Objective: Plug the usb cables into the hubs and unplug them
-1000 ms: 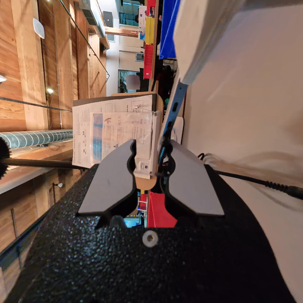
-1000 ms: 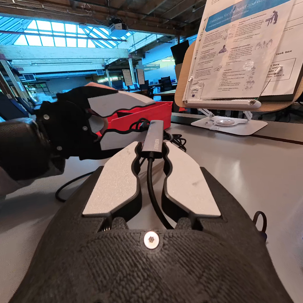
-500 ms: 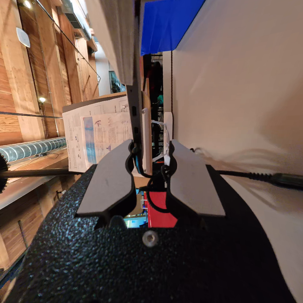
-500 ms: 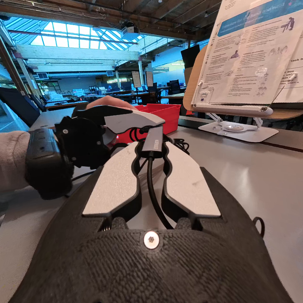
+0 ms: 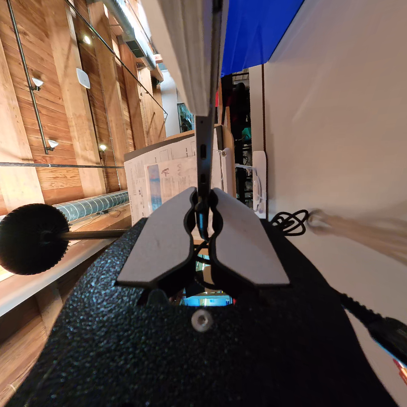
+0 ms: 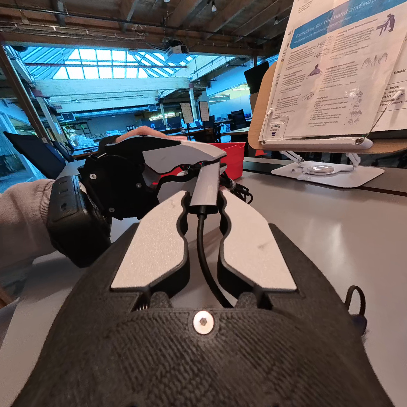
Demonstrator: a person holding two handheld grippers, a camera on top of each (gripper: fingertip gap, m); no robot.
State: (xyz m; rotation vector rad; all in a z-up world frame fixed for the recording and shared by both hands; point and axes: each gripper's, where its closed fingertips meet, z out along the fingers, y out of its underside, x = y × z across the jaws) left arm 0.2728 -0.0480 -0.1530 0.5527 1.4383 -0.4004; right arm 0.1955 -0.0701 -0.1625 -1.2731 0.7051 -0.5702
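Note:
My right gripper (image 6: pixel 203 193) is shut on the cable end of a grey USB hub (image 6: pixel 206 182) and holds it above the table; the hub's black lead (image 6: pixel 201 242) runs back between the fingers. My left gripper (image 6: pixel 220 163) comes in from the left, turned on its side, with its tips at the hub's far end. In the left wrist view, the left gripper (image 5: pixel 203 191) is shut on a black USB plug (image 5: pixel 201 218) that meets the edge-on hub (image 5: pixel 204 141). I cannot tell whether the plug is seated. A right gripper finger (image 5: pixel 187 55) shows above.
A red bin (image 6: pixel 233 154) stands behind the hub, with a bundle of black cable (image 6: pixel 240 189) beside it. A paper stand (image 6: pixel 330 141) on a white base (image 6: pixel 326 174) stands at the back right of the grey table (image 6: pixel 330 231). A person's sleeve (image 6: pixel 19 220) is at the left. Left tips to right tips: about 8 centimetres.
My left gripper has moved in to the hub and its fingers have closed on the black plug. My right gripper keeps its hold on the hub.

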